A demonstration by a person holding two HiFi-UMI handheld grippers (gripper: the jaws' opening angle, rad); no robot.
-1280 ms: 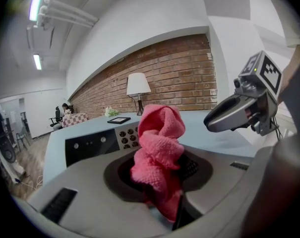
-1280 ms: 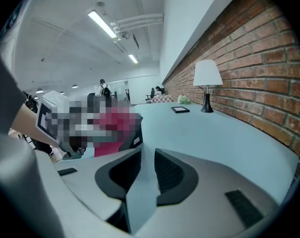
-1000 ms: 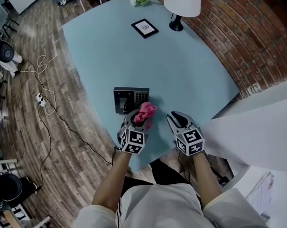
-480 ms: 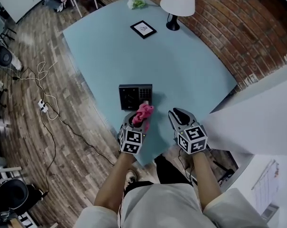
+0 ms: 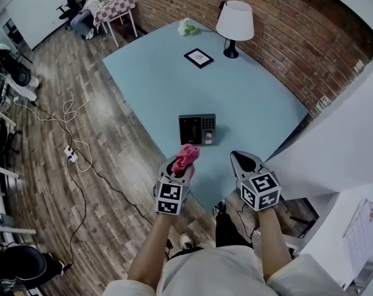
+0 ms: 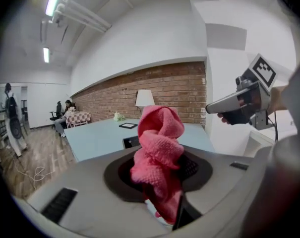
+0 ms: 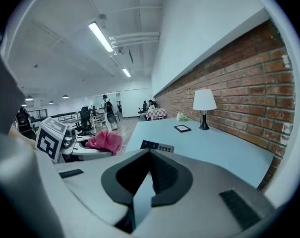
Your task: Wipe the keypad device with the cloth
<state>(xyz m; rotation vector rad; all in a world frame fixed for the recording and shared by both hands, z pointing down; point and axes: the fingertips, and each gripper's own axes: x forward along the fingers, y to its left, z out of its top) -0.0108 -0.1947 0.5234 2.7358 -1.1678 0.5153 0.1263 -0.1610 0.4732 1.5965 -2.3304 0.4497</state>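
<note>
The keypad device lies flat on the tabletop, close to its near edge. It looks like a rigid, light plastic box that would slide under a push, so its side edges are the place to steady it. The cloth is pink, soft and bunched. It hangs clear of the device on its near side, pinched in the fingers of the left gripper. The right gripper, also nearer than the device, has just been closing its fingers, which meet on nothing. No writing on the device is legible
</note>
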